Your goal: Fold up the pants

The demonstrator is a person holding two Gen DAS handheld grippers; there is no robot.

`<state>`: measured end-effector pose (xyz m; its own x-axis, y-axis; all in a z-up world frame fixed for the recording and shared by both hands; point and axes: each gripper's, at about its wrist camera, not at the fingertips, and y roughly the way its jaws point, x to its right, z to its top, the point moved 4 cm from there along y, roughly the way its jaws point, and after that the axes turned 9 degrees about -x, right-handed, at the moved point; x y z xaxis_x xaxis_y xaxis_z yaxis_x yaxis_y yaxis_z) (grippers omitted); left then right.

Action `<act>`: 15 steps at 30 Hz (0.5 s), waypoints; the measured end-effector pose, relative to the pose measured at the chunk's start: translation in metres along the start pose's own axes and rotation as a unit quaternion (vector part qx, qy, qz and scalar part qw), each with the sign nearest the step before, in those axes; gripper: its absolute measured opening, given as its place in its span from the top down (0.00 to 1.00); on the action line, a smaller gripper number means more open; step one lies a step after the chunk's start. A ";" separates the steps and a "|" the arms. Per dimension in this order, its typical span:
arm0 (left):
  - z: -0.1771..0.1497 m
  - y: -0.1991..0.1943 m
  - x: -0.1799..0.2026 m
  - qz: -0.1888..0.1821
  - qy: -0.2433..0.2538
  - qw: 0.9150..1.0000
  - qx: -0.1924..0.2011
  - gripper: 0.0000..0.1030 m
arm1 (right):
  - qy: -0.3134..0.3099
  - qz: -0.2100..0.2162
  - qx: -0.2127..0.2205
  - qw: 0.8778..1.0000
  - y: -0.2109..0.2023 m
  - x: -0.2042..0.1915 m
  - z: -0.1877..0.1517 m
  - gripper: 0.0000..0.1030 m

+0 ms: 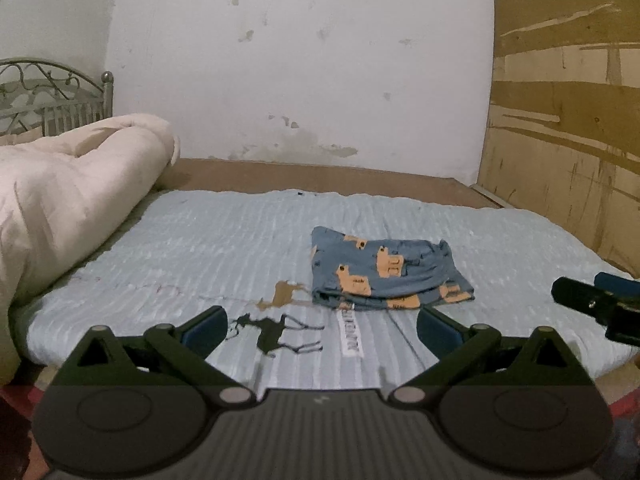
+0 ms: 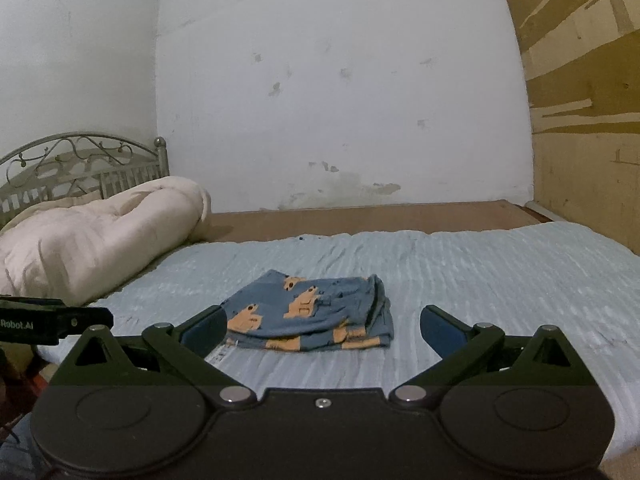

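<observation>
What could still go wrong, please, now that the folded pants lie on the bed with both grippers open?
1. The folded pants look loosely stacked, with layers fanning at the near edge; they might slump open.
2. They lie close ahead of the open right gripper; a forward nudge could drag the top layer.
3. The rolled duvet lies well aside, so it seems a small risk.

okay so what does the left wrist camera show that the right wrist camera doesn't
Only the left wrist view shows the black and tan animal prints on the pale blue ribbed bedsheet, and the right gripper at its edge. Only the right wrist view shows the left gripper's lettered side. Both show the folded blue pants with orange prints, the rolled cream comforter and the metal headboard.
</observation>
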<state>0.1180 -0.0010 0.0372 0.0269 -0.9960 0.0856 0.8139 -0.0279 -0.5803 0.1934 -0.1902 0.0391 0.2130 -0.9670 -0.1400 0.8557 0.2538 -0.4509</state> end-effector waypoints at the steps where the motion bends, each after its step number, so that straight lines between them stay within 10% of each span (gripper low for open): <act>1: -0.003 -0.002 -0.001 -0.001 -0.001 1.000 -0.001 0.00 | 0.001 -0.001 0.001 1.000 -0.003 -0.001 -0.002 0.01; 15: -0.005 -0.008 -0.002 -0.006 -0.007 1.000 0.003 0.01 | 0.001 0.000 -0.003 1.000 -0.012 -0.003 -0.006 0.01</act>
<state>0.1087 0.0004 0.0375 0.0256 -0.9942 0.1041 0.8173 -0.0391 -0.5749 0.1795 -0.1907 0.0397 0.2114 -0.9671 -0.1414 0.8535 0.2531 -0.4555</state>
